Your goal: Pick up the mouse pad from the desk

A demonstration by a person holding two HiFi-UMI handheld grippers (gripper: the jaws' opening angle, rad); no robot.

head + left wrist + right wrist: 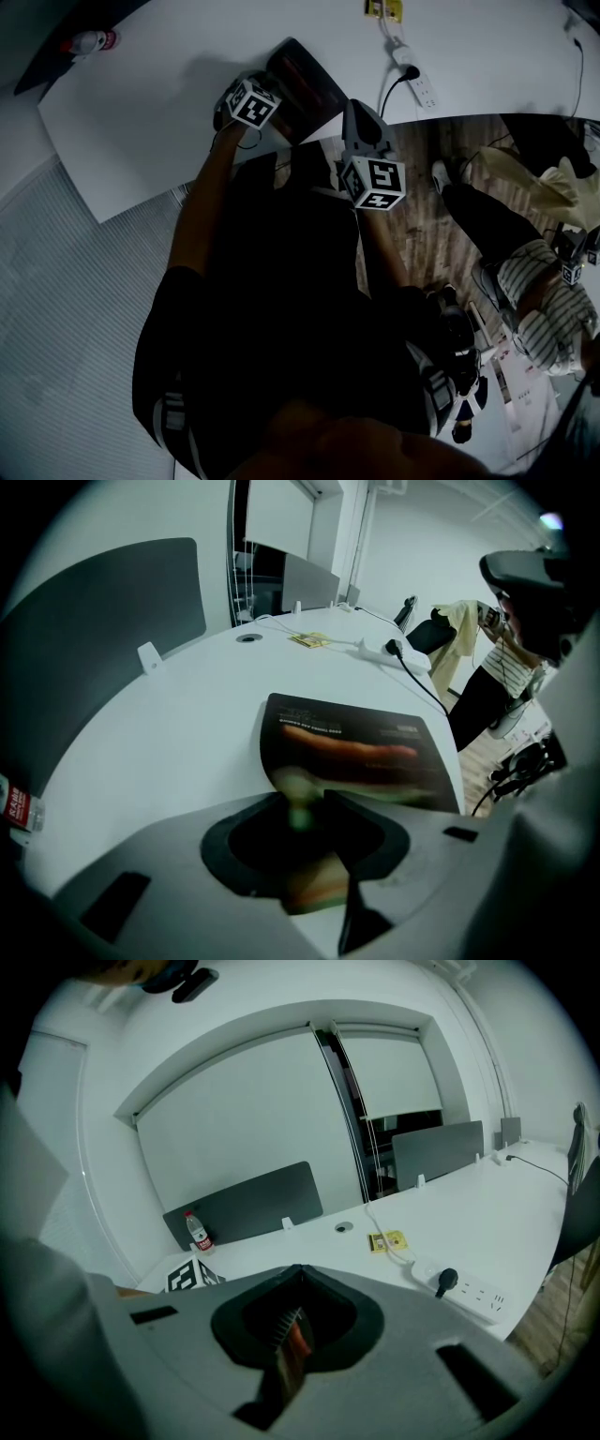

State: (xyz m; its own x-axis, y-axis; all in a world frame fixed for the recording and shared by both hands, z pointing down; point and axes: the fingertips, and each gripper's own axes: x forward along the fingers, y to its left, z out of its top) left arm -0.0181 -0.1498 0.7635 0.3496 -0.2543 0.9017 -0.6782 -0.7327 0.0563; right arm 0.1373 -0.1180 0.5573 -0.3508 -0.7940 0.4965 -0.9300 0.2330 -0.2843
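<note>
Two grippers were out in front of the person, but only the left gripper (pixel 314 803) was at work. It tilted steeply down at the near edge of the mouse pad (pixel 356 752). The step in hand looked like taking hold, before any lift. Its jaws stood part-way apart with the pad's near corner between them. The picture was too blurred there to show the fingers pressing, so I judged the pad not yet clamped. The right gripper (pixel 289 1340) hung beside it off the desk edge, jaws drawn together on nothing.

The next move probably called for the left jaws to pinch firmly on that thin edge. A lift with the pad kept fairly level would then stop the limp sheet folding or slipping out.

The pad lay on the white desk (pixel 169 103) close to its front edge, well apart from the power strip (pixel 419 84). It was a thin dark rectangle with a reddish band printed across it and small pale lettering near the far corners. Its near left corner seemed to curl slightly by the jaws.
</note>
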